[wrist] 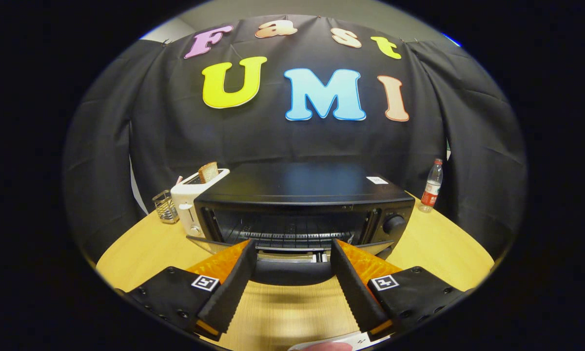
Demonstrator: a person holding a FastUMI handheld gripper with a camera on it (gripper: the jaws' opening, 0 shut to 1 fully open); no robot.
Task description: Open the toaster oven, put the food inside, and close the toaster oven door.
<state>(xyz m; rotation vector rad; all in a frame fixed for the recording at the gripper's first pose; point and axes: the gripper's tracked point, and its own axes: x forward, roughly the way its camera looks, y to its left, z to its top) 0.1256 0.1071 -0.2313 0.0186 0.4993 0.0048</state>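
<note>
The black toaster oven [302, 195] stands on the round wooden table [141, 248] just ahead of the fingers. Its door [292, 270] hangs folded down toward me, and the wire rack [292, 229] inside is bare. My gripper [292, 248] is open, its fingertips wide apart at the door's front edge, with the door handle [292, 257] lying between them. Neither finger presses on it. A slice of brown bread [208, 171] sticks out of a white toaster [191, 202] to the left of the oven.
A small wire holder [165, 206] stands left of the white toaster. A plastic bottle with a red label [432, 187] stands right of the oven near the booth cloth. A white and pinkish thing [324, 345] lies just below the fingers; I cannot tell what it is.
</note>
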